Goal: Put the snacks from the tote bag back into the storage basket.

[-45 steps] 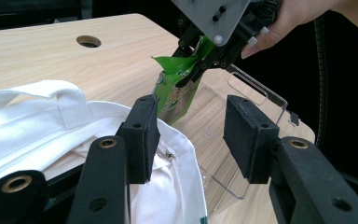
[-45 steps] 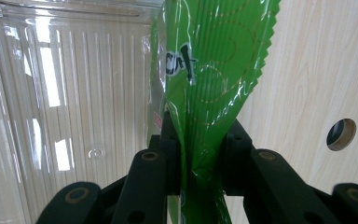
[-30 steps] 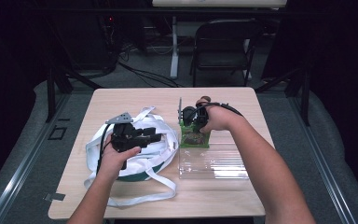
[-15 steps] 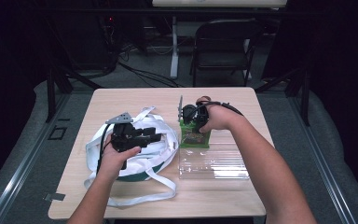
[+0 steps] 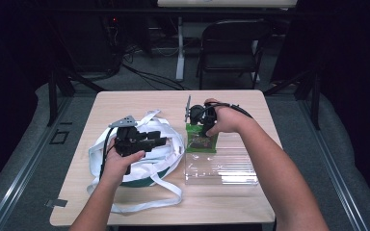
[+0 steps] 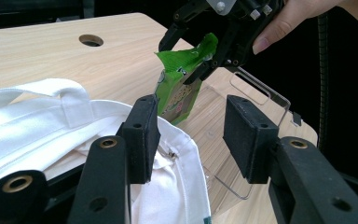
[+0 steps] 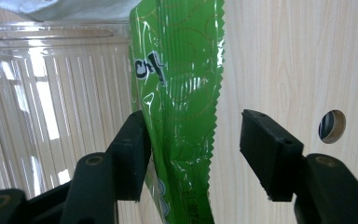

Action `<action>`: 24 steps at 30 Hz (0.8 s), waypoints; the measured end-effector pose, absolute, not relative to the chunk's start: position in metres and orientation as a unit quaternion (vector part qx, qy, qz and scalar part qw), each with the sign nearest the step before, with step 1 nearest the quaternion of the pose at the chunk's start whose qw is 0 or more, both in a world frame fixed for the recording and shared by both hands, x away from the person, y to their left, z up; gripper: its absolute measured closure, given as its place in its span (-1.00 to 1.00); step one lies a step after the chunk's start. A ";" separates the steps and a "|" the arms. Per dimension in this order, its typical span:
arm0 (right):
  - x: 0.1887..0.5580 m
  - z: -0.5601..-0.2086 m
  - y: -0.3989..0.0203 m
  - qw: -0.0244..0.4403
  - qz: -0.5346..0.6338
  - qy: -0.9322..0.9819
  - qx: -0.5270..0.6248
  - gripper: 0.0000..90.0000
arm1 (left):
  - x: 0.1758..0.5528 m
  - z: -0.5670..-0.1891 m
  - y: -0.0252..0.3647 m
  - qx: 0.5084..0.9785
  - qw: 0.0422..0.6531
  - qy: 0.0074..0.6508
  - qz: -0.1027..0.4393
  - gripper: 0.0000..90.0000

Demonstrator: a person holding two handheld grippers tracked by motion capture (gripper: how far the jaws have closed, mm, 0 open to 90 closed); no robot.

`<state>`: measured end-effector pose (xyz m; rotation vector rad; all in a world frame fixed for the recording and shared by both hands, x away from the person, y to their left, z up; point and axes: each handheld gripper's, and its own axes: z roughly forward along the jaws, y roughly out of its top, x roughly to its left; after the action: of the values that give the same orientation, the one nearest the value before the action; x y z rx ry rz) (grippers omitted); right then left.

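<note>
Two grippers: active.
Right gripper (image 5: 198, 126): jaws just opened, releasing crinkly green foil snack packet (image 5: 201, 140) onto clear plastic tray (image 5: 221, 168).
Left gripper (image 5: 160, 140): half-open, pinning white cloth bag (image 5: 166, 156).

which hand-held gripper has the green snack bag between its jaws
The right hand-held gripper: the green snack bag hangs between its jaws, which have just been opening. The left hand-held gripper sits over the white tote bag.

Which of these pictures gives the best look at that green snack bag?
The left gripper view: the green snack bag shows whole, standing at the clear tray. The right gripper view shows its crimped edge close up; the high view shows it small from above.
</note>
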<state>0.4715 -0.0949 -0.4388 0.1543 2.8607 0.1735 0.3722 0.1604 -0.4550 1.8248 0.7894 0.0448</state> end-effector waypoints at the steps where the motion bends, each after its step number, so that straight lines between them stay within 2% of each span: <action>1: 0.471 -0.439 -0.095 0.135 0.060 0.988 0.053 -0.06 | 0.372 -0.455 0.161 0.769 0.545 0.333 0.019 0.22; 24: 0.469 -0.429 -0.096 0.131 0.069 0.988 0.052 -0.10 | 0.373 -0.456 0.165 0.767 0.544 0.340 0.020 0.22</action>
<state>0.4693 -0.0962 -0.4294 0.1506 2.8686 0.2009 0.3728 0.1645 -0.4563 1.8199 0.8076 0.0466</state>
